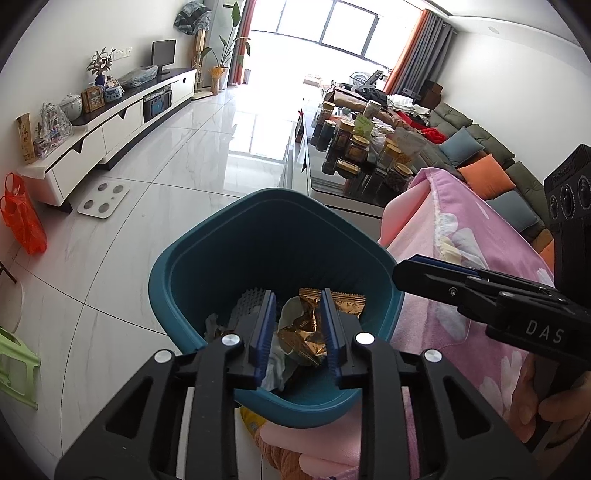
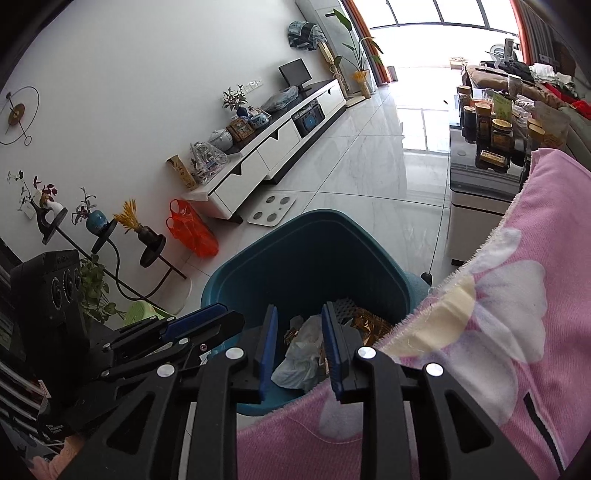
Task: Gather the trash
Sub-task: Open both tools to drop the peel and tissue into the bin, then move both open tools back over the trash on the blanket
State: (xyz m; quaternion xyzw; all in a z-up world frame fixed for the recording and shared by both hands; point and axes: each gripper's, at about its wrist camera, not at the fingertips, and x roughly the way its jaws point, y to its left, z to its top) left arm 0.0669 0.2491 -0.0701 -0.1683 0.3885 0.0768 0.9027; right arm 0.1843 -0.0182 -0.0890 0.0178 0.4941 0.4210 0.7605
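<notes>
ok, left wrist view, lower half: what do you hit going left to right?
Green stool → orange plastic bag → white bathroom scale → teal trash bin with the left gripper over the wrappers inside → pink floral blanket → right gripper, reaching in from the right edge.

A home living room: a long white TV cabinet [image 1: 122,122] bearing a monitor [image 1: 163,53] and ornaments runs along one wall, a grey sofa [image 1: 476,147] with coloured cushions (blue and orange) faces it, and curtained windows [image 1: 332,26] light the glossy tiled floor [image 1: 177,162].
</notes>
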